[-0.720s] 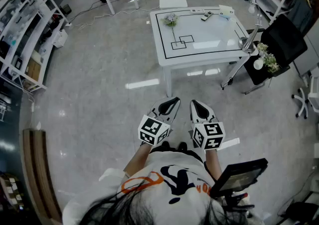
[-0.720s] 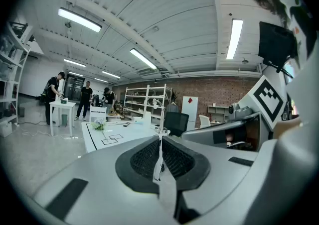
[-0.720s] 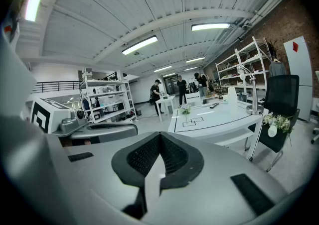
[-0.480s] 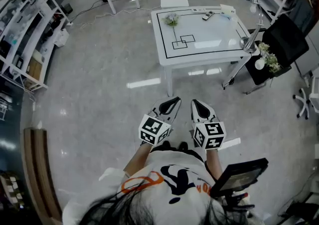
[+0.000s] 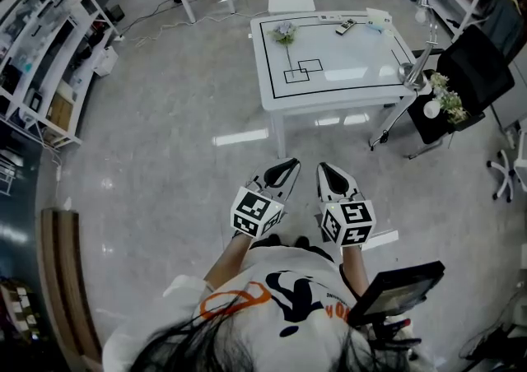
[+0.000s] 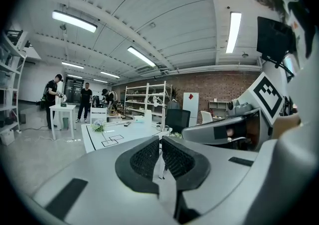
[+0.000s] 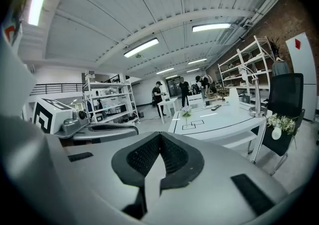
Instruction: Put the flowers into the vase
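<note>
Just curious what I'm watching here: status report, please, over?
Left gripper and right gripper shut, empty, short of the table. Flowers at its far corner. Bare floor between, nothing in the way.

Glossy grey floor (image 5: 165,156) holds a white table (image 5: 354,66), white shelving (image 5: 33,58), black chair (image 5: 473,70)

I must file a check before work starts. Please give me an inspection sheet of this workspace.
Surface: white table with black marked lines, mostly bare.
Job's things: flowers at the table's far left; white vase, flowers in it, on the black chair beside the table.
Clutter: dark remote-like thing and white box at the far edge.
Grippers: left gripper and right gripper, jaws shut, empty, short of the table.
Cables: some on the floor, far left.
Surroundings: shelves on both sides; people behind.
</note>
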The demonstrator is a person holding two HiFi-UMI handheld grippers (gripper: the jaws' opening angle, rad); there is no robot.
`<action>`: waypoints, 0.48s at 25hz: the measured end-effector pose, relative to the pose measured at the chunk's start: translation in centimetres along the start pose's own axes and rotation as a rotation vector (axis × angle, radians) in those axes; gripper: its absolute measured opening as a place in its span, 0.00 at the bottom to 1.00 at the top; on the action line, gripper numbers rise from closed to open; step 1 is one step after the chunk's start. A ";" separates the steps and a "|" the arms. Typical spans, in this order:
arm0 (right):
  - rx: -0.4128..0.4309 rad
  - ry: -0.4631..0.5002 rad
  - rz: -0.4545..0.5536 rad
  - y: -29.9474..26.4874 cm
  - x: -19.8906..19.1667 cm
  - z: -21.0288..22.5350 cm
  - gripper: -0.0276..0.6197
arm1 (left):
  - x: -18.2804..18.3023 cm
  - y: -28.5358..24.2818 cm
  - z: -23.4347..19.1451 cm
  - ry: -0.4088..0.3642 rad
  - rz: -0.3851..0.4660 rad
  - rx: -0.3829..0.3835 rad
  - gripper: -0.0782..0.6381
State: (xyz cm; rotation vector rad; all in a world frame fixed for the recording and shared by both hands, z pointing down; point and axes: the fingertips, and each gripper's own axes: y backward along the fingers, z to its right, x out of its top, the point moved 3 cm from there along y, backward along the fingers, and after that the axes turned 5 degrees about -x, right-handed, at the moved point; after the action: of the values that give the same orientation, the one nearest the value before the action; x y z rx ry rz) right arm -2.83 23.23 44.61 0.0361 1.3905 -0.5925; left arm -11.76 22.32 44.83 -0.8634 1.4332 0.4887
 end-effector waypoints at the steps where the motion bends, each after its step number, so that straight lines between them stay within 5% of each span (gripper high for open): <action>1: 0.004 0.001 -0.002 -0.1 0.0 0.3 0.06 | 0.1 -0.3 0.0 -0.003 -0.001 0.003 0.12; 12: 0.049 -0.011 -0.052 -0.6 -1.6 3.6 0.06 | -1.5 -3.4 0.6 0.040 -0.014 0.031 0.12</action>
State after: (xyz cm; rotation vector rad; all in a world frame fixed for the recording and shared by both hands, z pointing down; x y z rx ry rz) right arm 0.15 22.04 47.01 0.0360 1.3694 -0.6694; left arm -8.98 20.99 46.98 -0.8622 1.4668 0.4392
